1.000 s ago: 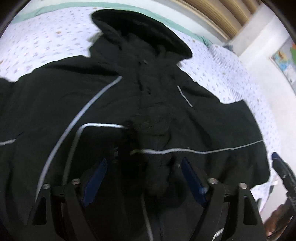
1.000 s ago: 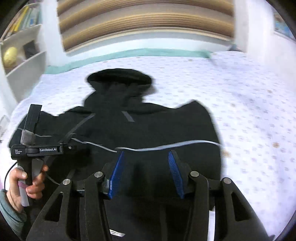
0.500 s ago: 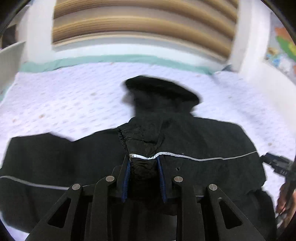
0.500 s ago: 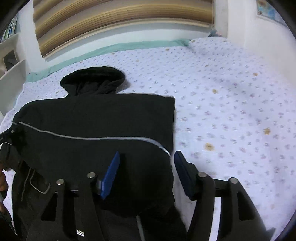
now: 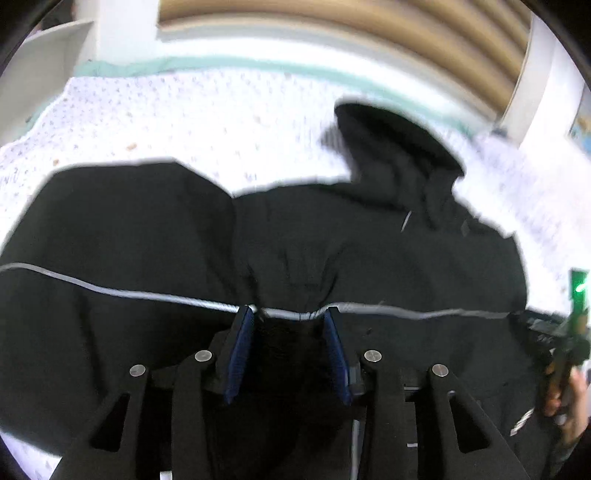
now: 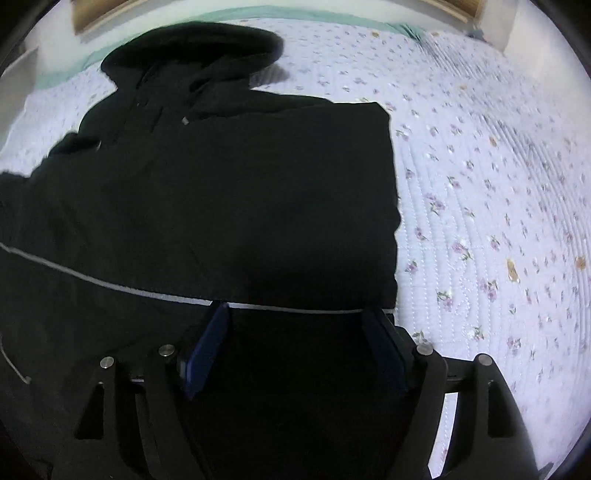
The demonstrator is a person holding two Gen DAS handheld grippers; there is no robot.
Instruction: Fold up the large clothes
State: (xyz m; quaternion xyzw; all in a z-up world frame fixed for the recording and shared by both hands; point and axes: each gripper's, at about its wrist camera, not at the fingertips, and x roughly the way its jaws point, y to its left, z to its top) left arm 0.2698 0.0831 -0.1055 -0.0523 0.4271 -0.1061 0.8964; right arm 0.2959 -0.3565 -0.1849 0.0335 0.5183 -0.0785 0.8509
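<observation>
A black hooded jacket [image 5: 332, 251] with a thin reflective stripe [image 5: 147, 295] lies spread on the bed; its hood [image 6: 192, 48] points to the far side. My left gripper [image 5: 288, 314] has a puckered bunch of the jacket and the stripe between its blue pads [image 5: 240, 347]; the jaws are opening and the cloth still fills the gap. My right gripper [image 6: 297, 314] hangs low over the jacket's [image 6: 221, 192] folded right edge. Its jaws are wide and opening, and the cloth lies flat below them, not pinched. The right gripper [image 5: 546, 332] also shows at the left view's right edge.
The bed has a white quilt with small flowers [image 6: 480, 221], bare to the right of the jacket. A mint green band [image 5: 221, 66] and a slatted wooden headboard [image 5: 332, 29] close the far side. A hand [image 5: 569, 398] holds the right gripper's handle. A white shelf [image 5: 40, 55] stands at the far left.
My left gripper shut on a bunch of the jacket, carried it sideways, and now stands a little wider. My right gripper sank toward the jacket's right edge and opened wider.
</observation>
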